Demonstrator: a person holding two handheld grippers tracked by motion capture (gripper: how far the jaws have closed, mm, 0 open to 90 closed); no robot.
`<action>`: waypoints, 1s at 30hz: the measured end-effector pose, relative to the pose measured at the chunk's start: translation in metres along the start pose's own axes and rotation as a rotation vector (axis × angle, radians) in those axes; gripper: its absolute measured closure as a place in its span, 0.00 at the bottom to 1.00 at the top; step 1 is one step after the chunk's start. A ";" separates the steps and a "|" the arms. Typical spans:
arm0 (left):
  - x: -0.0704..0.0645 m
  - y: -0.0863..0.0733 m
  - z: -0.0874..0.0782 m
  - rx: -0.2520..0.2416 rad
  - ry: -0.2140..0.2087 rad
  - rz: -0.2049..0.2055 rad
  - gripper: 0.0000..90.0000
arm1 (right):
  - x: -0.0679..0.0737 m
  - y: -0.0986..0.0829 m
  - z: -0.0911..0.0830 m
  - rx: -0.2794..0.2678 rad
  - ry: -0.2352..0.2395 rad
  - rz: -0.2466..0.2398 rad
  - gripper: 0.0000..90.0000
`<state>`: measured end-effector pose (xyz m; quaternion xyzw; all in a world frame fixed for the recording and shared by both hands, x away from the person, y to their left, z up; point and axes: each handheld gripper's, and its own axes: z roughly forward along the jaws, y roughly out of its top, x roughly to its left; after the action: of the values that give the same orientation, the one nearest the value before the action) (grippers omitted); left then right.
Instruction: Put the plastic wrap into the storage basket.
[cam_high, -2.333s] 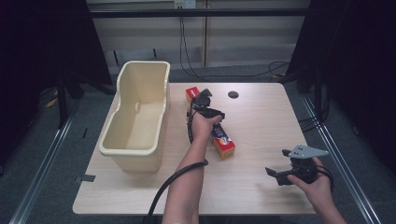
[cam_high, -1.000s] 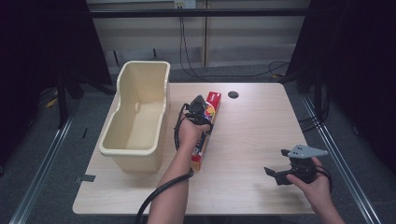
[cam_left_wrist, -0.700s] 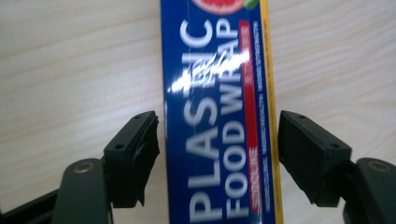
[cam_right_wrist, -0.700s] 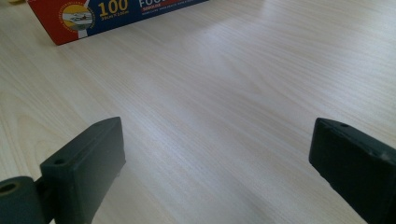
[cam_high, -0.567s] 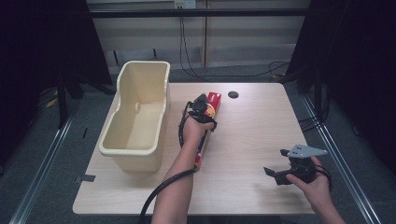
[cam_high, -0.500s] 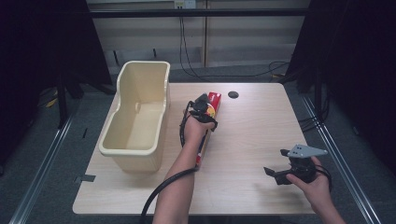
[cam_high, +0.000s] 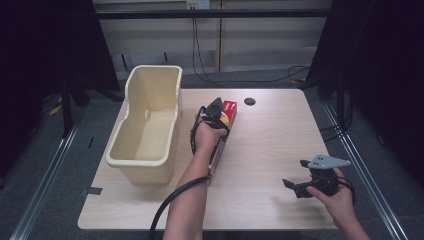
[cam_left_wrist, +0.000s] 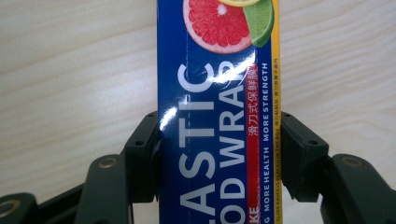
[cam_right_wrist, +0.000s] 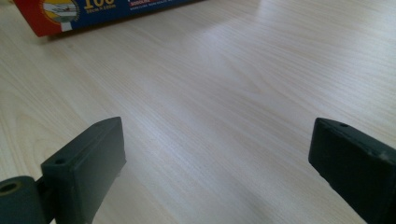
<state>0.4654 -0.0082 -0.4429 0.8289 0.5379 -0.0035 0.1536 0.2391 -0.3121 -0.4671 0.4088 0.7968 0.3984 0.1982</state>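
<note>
The left gripper (cam_left_wrist: 217, 154) grasps the plastic wrap box (cam_left_wrist: 217, 112) across its narrow width, one jaw pressed on each long side. In the high view the plastic wrap box (cam_high: 223, 131) lies on the desk (cam_high: 270, 150) near the middle, its red end toward the far edge and its length running toward the near edge, just beside the cream tub (cam_high: 150, 125), which stands along the left edge. The right gripper (cam_high: 300, 186) rests near the near right corner with its jaws spread wide apart and nothing between them.

The work in hand seems to be carrying the box to the tub. To do it well, I think the grip should stay firm and square, because the carton is long and glossy and may swing or slip. It should be lifted level, clear of the tub rim, then lowered inside along the tub's length.

Compared with 2.3 s ago, the box has turned: then it lay slanted with its near end toward the right, now it points almost straight toward the near edge. The left hand is now farther toward the far edge. The right gripper keeps its place.
</note>
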 end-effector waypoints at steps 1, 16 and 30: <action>0.000 0.000 -0.002 0.003 0.004 0.013 0.46 | 0.000 0.000 0.000 0.000 0.002 0.001 0.04; -0.004 0.003 -0.054 0.015 -0.039 0.034 0.46 | 0.002 0.001 0.002 -0.003 0.004 -0.005 0.04; -0.002 0.004 -0.107 0.006 -0.022 0.016 0.46 | 0.004 0.001 0.003 0.006 0.008 -0.013 0.04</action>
<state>0.4509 0.0168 -0.3396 0.8334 0.5297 -0.0130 0.1572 0.2395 -0.3073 -0.4681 0.4025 0.8015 0.3964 0.1963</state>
